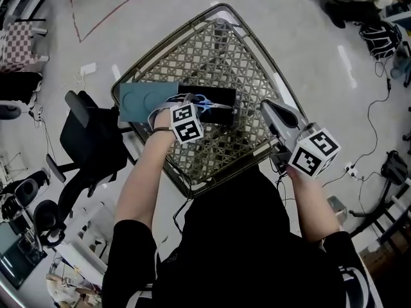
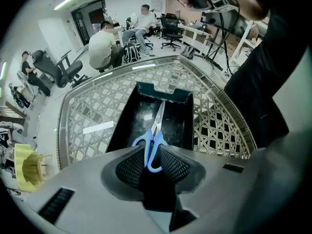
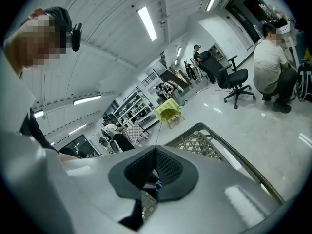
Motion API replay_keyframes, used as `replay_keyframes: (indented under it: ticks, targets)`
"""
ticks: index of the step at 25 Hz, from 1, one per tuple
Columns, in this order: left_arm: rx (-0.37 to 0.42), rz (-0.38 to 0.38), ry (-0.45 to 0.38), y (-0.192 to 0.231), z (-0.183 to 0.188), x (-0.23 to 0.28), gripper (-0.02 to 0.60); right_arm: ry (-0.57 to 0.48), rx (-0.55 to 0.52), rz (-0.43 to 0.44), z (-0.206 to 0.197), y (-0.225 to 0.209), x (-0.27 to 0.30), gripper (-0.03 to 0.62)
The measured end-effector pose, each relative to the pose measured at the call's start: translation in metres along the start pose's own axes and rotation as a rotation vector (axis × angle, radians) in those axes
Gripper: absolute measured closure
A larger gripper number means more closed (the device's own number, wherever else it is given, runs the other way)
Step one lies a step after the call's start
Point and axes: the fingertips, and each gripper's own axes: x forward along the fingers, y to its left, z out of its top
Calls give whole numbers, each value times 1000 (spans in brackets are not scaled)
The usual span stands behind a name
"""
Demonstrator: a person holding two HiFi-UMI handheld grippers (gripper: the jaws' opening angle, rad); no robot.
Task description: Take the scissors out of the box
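The blue-handled scissors (image 2: 154, 139) lie in an open black box (image 2: 126, 126) on a lattice-topped table (image 1: 218, 50), blades pointing away from me. My left gripper (image 2: 150, 156) reaches into the near end of the box, jaws closed on the handle loops. In the head view the box (image 1: 223, 97) sits at the table's left side and the left gripper (image 1: 196, 106) is over the scissors (image 1: 204, 101). The right gripper (image 1: 268, 109) hovers above the table's right edge, away from the box. Its jaws (image 3: 156, 152) meet at the tips with nothing held.
The box's teal lid (image 1: 144, 101) hangs over the table's left edge. A black office chair (image 1: 90, 140) stands close on the left. Cables (image 1: 376, 117) run across the floor at right. People sit on chairs (image 2: 105, 48) beyond the table's far side.
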Motion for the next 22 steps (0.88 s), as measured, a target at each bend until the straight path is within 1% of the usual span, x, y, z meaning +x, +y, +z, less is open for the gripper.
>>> replay_keyframes:
  ticks: [6, 11, 15, 17, 19, 22]
  targets:
    - [50, -15, 47, 3, -2, 15, 488, -4, 19, -22, -4, -13, -5, 583]
    - [107, -24, 133, 2, -9, 23, 488, -9, 26, -28, -6, -17, -7, 583]
    - [115, -27, 194, 2, -13, 27, 488, -12, 34, -31, -8, -19, -9, 583]
    - [110, -25, 196, 2, -11, 28, 489, -11, 36, -30, -10, -18, -9, 583]
    - [109, -24, 168, 0, -3, 28, 488, -10, 36, -30, -11, -18, -11, 583]
    - [136, -18, 149, -4, 8, 29, 488, -12, 38, -36, -12, -19, -14, 583]
